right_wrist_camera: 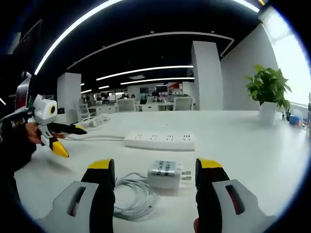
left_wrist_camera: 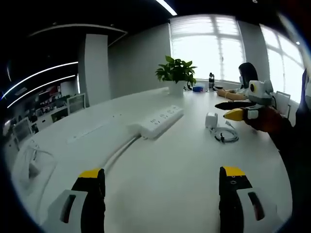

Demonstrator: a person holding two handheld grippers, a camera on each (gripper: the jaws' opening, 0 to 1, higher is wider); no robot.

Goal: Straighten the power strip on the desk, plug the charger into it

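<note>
Nothing is gripped at this moment: both grippers hover above the white desk with their jaws spread wide and empty. In the left gripper view the left gripper looks along the desk toward the power strip, which lies at an angle some way ahead, its white cord trailing back toward the camera. In the right gripper view the right gripper hangs just over the charger, a small white block lying on its side with its prongs pointing right and its cable coiled loosely to the left; the strip sits beyond it, apart from it, sockets up. Each gripper also shows in the other's view, open as well. A potted plant stands farther down the desk. By my reading, the work is at its start: the strip seems not yet squared and the charger is unplugged. The next move likely calls for the left gripper to reach forward and nudge or turn the strip into line, then steady it, while the right closes on the charger's body, keeping the prongs free for a socket.
</note>
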